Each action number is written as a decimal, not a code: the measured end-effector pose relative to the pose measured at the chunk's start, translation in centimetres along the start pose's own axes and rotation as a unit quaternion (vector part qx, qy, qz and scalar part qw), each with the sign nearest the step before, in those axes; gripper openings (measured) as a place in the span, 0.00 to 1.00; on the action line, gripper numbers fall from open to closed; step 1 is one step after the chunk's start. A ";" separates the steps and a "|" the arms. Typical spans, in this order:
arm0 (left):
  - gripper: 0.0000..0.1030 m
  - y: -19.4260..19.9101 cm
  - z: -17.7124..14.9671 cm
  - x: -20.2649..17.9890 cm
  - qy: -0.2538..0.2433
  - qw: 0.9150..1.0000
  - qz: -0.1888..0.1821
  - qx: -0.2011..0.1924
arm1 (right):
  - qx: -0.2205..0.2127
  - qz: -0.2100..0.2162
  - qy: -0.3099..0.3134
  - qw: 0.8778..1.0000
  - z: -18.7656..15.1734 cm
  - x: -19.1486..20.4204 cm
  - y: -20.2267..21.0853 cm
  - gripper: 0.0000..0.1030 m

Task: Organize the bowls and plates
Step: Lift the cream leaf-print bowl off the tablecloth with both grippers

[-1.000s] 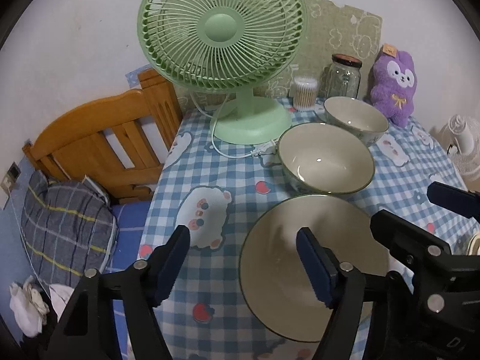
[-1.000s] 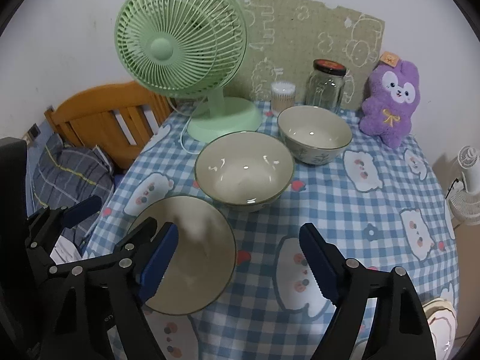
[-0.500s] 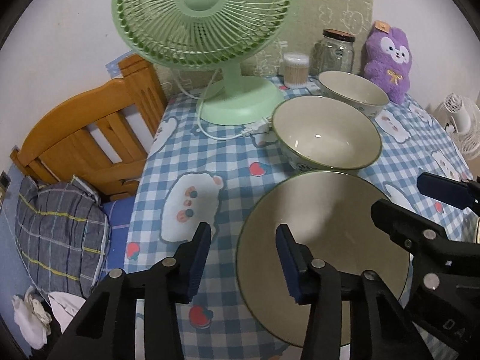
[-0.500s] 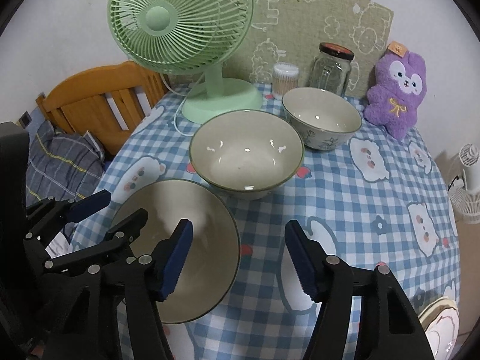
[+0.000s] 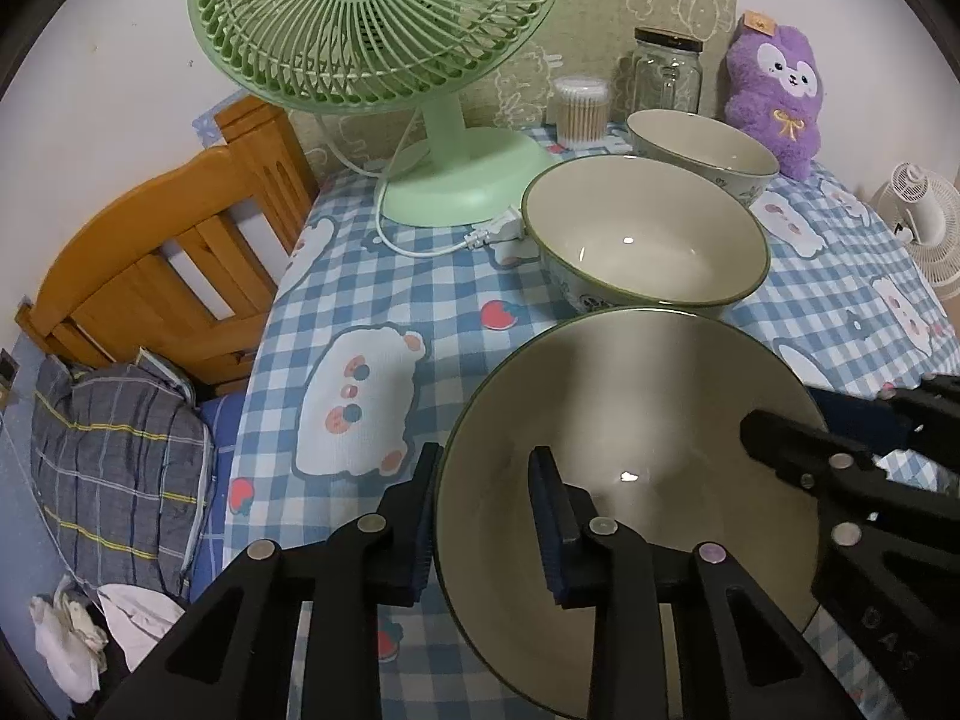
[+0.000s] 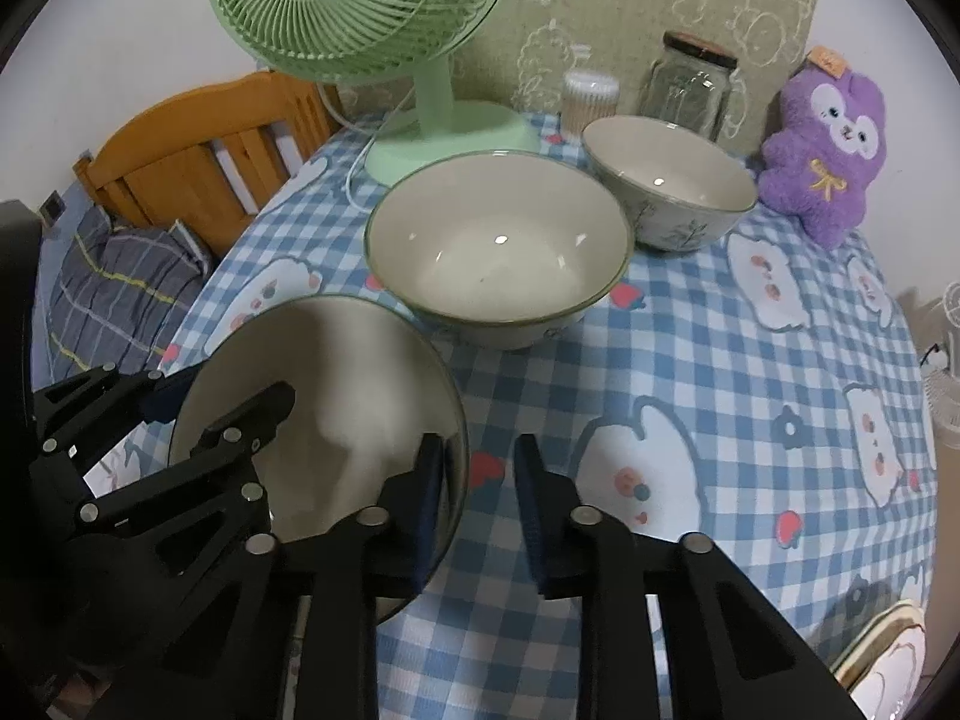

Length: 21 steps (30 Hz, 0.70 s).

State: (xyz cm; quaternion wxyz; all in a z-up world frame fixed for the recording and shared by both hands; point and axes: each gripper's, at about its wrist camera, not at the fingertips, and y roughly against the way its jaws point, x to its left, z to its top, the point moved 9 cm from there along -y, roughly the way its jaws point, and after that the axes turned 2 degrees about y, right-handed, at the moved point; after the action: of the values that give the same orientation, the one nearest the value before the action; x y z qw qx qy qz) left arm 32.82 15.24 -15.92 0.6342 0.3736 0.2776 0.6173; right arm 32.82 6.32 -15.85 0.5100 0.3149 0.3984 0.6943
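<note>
Glazed near bowl (image 5: 630, 480) at surface (image 6: 720, 360) edge, straddled on opposite rims by left tongs (image 5: 483, 516) and right tongs (image 6: 477, 492), both half-open, seemingly ungripped; slippery, likely tipping if closed unevenly.

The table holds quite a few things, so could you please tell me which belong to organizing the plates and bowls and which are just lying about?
Part of the job:
- nearest bowl, straddled at opposite rims by the left hand-held gripper and right hand-held gripper
- middle bowl
- far bowl

Just lying about:
- green fan
- glass jar
- cotton swab tub
- purple plush
</note>
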 end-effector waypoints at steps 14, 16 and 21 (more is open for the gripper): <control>0.24 0.3 -1.1 -0.4 -0.002 1.000 0.018 0.012 | -0.020 -0.015 0.032 0.999 0.1 0.9 0.7 0.19; 0.23 0.5 -1.1 -0.5 0.008 1.000 0.013 0.013 | -0.018 -0.014 0.027 0.999 -0.1 0.8 0.9 0.19; 0.20 1.2 -1.7 -1.6 0.001 1.000 0.018 0.014 | -0.017 -0.019 0.024 0.999 -0.8 0.1 1.7 0.19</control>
State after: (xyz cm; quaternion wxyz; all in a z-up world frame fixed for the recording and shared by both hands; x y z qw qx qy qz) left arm 30.60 13.80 -16.04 0.6173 0.3867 0.2806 0.6251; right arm 31.29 5.92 -14.76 0.5185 0.2817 0.4045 0.6987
